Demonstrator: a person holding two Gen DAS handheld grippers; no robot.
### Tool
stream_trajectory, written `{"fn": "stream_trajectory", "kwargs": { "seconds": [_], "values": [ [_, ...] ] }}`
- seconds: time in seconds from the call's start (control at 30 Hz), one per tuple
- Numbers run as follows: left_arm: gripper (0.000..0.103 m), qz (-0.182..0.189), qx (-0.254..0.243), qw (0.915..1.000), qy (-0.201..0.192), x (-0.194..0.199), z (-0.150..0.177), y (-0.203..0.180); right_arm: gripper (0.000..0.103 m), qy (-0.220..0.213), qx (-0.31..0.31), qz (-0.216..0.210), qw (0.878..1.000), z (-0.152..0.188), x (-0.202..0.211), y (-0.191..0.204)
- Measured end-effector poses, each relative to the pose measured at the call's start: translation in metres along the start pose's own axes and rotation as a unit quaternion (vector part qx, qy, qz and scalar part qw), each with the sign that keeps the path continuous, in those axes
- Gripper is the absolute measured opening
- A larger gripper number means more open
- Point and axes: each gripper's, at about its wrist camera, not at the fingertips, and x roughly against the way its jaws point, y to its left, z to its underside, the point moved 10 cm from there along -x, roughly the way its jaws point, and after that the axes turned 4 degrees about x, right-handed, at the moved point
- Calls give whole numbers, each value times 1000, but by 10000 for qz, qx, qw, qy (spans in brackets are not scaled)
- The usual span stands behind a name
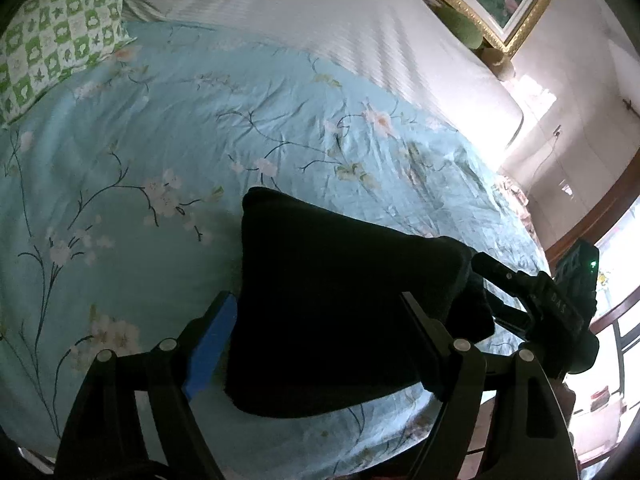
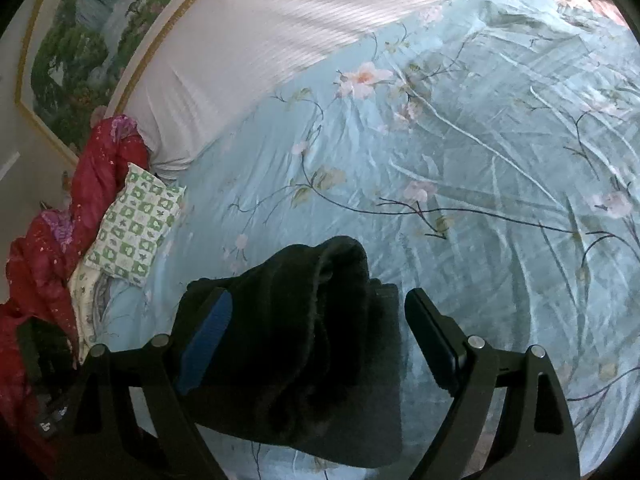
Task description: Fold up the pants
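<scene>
The black pants [image 1: 340,304] lie folded into a compact bundle on the light blue floral bedsheet [image 1: 200,128], near the bed's front edge. My left gripper [image 1: 320,320] is open, its fingers spread on either side of the bundle. The right gripper shows in the left wrist view [image 1: 532,296] at the bundle's right end. In the right wrist view the pants [image 2: 304,340] lie between my right gripper's [image 2: 320,320] open fingers, with a rumpled fold on top. I cannot tell if any finger touches the cloth.
A green-and-white checked pillow [image 1: 60,40] lies at the bed's left, with a red quilt [image 2: 60,220] beside it. A white striped sheet [image 1: 320,20] covers the far bed. A gold-framed painting [image 2: 88,40] hangs behind. Windows [image 1: 616,240] stand at the right.
</scene>
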Motion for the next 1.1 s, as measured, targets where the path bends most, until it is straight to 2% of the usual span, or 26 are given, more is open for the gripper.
{"fn": "stream_trajectory", "kwargs": {
  "seconds": [0.17, 0.43, 0.63, 0.7, 0.9, 1.0, 1.1],
  "values": [
    [81, 58, 113, 9998, 123, -10, -1, 3, 88, 25, 42, 205, 9998, 3, -4, -6],
    [81, -70, 133, 9996, 258, -26, -3, 11, 88, 216, 787, 868, 9929, 18, -6, -18],
    [81, -139, 205, 9991, 357, -38, -2, 22, 85, 342, 1089, 1056, 9878, 30, -6, -31],
    [82, -126, 220, 9989, 391, -40, -2, 25, 76, 429, 1147, 998, 9874, 34, -5, -33],
    [88, -145, 301, 9982, 507, -54, 2, 33, 68, 594, 1107, 803, 9888, 47, 5, -36],
    [88, -145, 322, 9980, 530, -55, 2, 33, 65, 545, 766, 367, 9949, 40, 7, -28],
    [88, -102, 280, 9980, 550, -54, -1, 31, 65, 489, 96, -317, 9983, 31, 5, -22]
  ]
}}
